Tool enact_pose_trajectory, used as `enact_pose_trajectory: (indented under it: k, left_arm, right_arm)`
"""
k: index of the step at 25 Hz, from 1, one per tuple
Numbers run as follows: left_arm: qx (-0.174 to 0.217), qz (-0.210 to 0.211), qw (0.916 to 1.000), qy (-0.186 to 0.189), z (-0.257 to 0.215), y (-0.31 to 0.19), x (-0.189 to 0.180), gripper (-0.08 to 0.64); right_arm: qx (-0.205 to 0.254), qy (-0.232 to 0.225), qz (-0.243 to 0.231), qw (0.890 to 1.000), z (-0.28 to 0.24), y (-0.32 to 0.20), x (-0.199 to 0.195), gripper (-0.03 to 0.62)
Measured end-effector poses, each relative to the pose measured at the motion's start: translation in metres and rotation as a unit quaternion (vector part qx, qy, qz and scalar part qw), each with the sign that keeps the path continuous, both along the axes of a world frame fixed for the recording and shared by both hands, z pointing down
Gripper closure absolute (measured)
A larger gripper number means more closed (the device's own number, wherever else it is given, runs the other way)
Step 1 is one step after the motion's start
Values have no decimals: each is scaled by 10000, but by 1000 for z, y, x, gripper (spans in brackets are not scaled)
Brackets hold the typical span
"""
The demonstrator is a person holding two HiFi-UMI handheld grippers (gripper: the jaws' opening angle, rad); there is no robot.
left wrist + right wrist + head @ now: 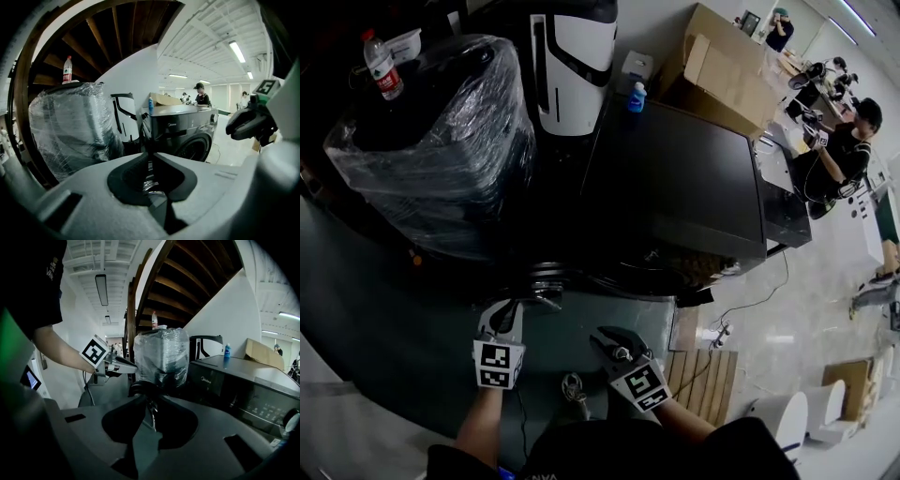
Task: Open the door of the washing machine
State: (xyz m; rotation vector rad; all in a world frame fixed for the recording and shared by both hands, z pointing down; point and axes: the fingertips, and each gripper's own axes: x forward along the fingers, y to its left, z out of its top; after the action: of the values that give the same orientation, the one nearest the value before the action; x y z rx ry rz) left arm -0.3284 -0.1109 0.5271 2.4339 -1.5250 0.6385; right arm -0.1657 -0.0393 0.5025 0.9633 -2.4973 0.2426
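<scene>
The dark grey washing machine (675, 178) stands ahead of me; from the head view I see mostly its top. In the left gripper view its front faces me, with the round door (196, 144) closed. My left gripper (500, 319) hangs in the air in front of the machine's left corner, its jaws together and nothing between them. My right gripper (616, 343) is beside it to the right, lower in the head view, with its jaws a narrow way apart and empty. Neither gripper touches the machine. Each gripper shows in the other's view: right gripper (251, 124), left gripper (115, 364).
A plastic-wrapped appliance (441, 141) with a water bottle (382, 64) on top stands left of the machine. Behind are a white and black unit (572, 66), a blue bottle (637, 96) and a cardboard box (722, 70). A wooden pallet (705, 380) lies at the right; people (844, 150) work further off.
</scene>
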Motion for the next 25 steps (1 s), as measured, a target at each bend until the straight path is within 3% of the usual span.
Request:
enact_pose_trajectory:
  k: [6, 14, 19, 22, 25]
  left_arm:
    - [221, -15, 9996, 185, -39, 35, 48, 532]
    - [444, -73, 9988, 180, -80, 64, 95, 540]
    - [631, 4, 9980, -60, -103, 73, 114, 540]
    - [565, -154, 9983, 4, -112, 78, 121, 540]
    - [743, -265, 9968, -123, -122, 78, 123, 540]
  right_arm:
    - [198, -176, 110, 9996, -27, -3, 32, 584]
    - [445, -396, -115, 9982, -60, -17, 65, 588]
    - [622, -557, -239, 9962, -83, -25, 80, 588]
    - [682, -657, -308, 9950, -94, -26, 89, 588]
    - [688, -762, -384, 9940, -102, -26, 97, 588]
